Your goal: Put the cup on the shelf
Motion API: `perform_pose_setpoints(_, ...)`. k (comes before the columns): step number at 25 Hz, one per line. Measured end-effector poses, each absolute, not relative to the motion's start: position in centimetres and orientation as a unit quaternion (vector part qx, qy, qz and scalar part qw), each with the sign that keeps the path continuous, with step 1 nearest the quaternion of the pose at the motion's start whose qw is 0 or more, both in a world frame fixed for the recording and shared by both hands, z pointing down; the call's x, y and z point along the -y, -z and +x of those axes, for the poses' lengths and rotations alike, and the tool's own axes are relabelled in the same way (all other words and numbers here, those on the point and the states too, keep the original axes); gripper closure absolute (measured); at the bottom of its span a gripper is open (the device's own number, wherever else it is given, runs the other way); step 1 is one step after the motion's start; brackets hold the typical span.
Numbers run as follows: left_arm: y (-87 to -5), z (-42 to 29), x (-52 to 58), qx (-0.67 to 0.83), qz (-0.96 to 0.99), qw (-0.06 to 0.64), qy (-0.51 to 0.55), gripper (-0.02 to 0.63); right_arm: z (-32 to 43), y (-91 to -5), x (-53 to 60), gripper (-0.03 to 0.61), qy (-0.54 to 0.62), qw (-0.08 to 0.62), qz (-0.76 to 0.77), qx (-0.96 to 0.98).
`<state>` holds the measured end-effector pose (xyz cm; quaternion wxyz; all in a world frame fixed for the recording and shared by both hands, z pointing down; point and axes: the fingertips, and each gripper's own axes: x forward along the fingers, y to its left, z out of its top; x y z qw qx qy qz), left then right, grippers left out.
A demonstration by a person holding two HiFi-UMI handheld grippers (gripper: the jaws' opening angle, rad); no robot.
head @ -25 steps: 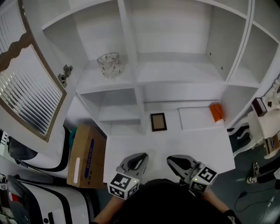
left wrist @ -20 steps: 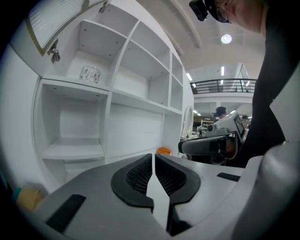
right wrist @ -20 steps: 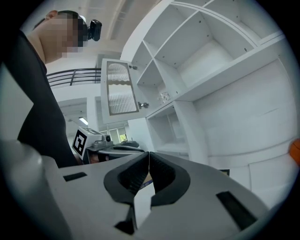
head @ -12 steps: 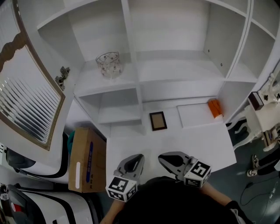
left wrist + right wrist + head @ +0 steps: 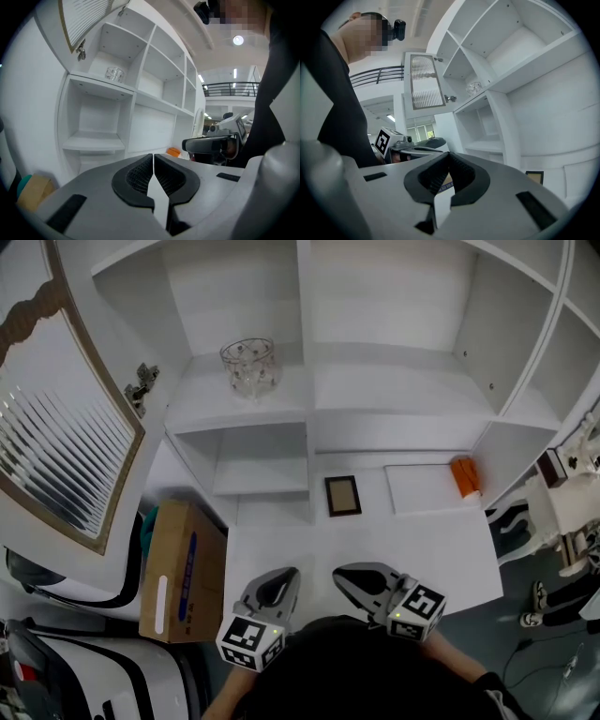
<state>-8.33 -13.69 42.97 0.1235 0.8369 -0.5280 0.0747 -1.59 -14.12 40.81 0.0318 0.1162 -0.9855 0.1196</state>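
Two sets of jaws closed tight, nothing between either; left gripper (image 5: 281, 576) and right gripper (image 5: 343, 575) sat side by side at lower centre of the head view, over the white desk (image 5: 422, 549); glass cup (image 5: 249, 365) stood upright on the shelf (image 5: 202, 397), upper left of centre, well apart from both.

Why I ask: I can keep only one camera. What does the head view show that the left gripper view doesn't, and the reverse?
Head view only: the small picture frame lying on the white desk. Left gripper view only: the left gripper with its jaws pressed together and nothing between them, plus a balcony railing. Both: the glass cup standing on its shelf, and the orange object.
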Motion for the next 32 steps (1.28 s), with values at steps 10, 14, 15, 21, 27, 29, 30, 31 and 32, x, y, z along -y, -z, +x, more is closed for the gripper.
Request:
perform_pose_setpoints(10, -43.0, -8.3, 13.7, 0.520, 0.843, 0.116, -0.075, 0.595, -1.7, -40.4, 14.1, 0.562, -0.110, 0.035, 0.123, 0.986)
perform_pose_setpoints(14, -42.9, -8.0, 13.5, 0.515, 0.846, 0.116, -0.074, 0.595, -1.0, -39.7, 14.4, 0.563, -0.113, 0.020, 0.129, 0.985)
perform_pose_setpoints(15, -42.8, -7.8, 13.4, 0.514, 0.847, 0.116, -0.074, 0.595, -0.7, -39.3, 14.6, 0.563, -0.116, 0.012, 0.134, 0.984)
perform_pose_setpoints(21, -43.0, -7.1, 13.2, 0.509, 0.850, 0.113, -0.078, 0.595, 0.3, -38.3, 14.8, 0.563, -0.089, 0.007, 0.151, 0.984)
perform_pose_setpoints(27, -42.9, -6.3, 12.8, 0.509, 0.850, 0.112, -0.075, 0.595, 3.2, -37.6, 16.2, 0.563, -0.071, -0.002, 0.184, 0.980)
perform_pose_setpoints(29, -43.0, -6.0, 12.5, 0.508, 0.850, 0.115, -0.074, 0.595, 4.3, -37.1, 16.9, 0.563, -0.070, -0.006, 0.197, 0.978)
perform_pose_setpoints(30, -43.0, -5.8, 12.4, 0.508, 0.850, 0.117, -0.074, 0.595, 4.7, -37.0, 17.1, 0.563, -0.069, -0.007, 0.201, 0.977)
perform_pose_setpoints(31, -43.0, -5.6, 12.2, 0.508, 0.850, 0.117, -0.074, 0.595, 4.8, -37.0, 17.1, 0.563, -0.068, -0.007, 0.203, 0.977)
perform_pose_setpoints(32, -43.0, -5.6, 12.1, 0.508, 0.850, 0.116, -0.074, 0.595, 4.9, -37.0, 17.0, 0.563, -0.069, -0.007, 0.202, 0.977)
